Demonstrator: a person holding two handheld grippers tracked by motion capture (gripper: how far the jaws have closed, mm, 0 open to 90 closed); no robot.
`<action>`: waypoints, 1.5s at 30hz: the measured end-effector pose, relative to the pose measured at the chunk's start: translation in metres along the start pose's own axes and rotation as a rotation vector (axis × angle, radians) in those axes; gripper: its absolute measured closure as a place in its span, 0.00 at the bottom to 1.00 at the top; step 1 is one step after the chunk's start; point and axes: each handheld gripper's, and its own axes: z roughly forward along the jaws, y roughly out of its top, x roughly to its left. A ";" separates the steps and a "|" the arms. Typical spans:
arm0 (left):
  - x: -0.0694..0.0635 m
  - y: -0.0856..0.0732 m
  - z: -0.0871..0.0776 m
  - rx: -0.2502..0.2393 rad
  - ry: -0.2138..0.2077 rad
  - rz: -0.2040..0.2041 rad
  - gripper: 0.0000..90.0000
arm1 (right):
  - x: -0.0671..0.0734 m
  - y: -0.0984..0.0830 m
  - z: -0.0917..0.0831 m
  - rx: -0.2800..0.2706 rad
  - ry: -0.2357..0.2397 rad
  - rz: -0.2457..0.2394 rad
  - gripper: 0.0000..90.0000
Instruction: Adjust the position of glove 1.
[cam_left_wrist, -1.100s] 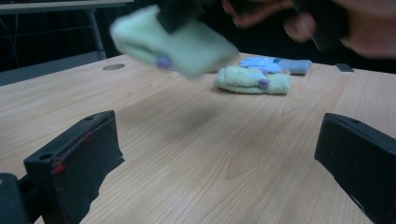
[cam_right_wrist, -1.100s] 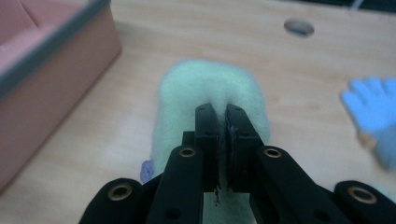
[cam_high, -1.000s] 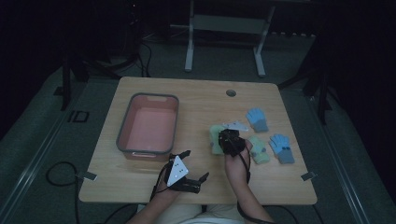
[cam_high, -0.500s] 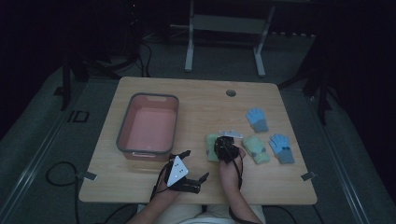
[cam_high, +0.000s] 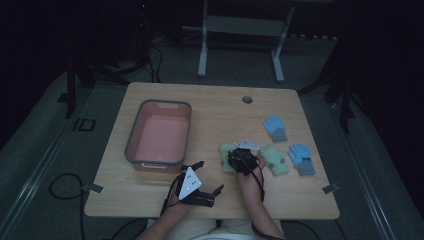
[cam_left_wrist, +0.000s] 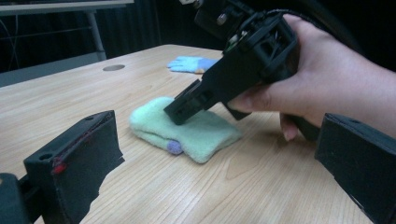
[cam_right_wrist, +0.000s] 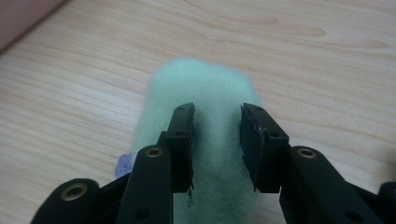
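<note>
I see a pale green glove (cam_left_wrist: 187, 128) of fuzzy, fleecy cloth, matt and soft-napped. Under it the table (cam_right_wrist: 299, 51) is light wood with visible grain and a smooth satin finish. My right gripper (cam_right_wrist: 217, 140) looks like matt black plastic with brass-coloured rivets.

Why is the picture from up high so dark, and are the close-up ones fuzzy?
High view: dim, the room around the table nearly black. Left gripper view: brighter, the green glove sharp, its own near jaws soft. Right gripper view: the glove and wood blur with closeness; the right gripper looks crisper.
</note>
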 end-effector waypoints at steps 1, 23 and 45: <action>0.000 0.000 0.000 0.000 -0.001 -0.001 0.00 | -0.003 0.001 -0.003 -0.006 0.006 -0.001 0.72; 0.000 0.000 0.001 0.002 0.002 -0.001 0.00 | -0.136 0.011 -0.073 -0.112 0.147 -0.191 0.70; 0.000 0.000 0.001 0.006 0.007 -0.006 0.00 | -0.174 -0.020 -0.048 0.027 0.200 -0.212 0.66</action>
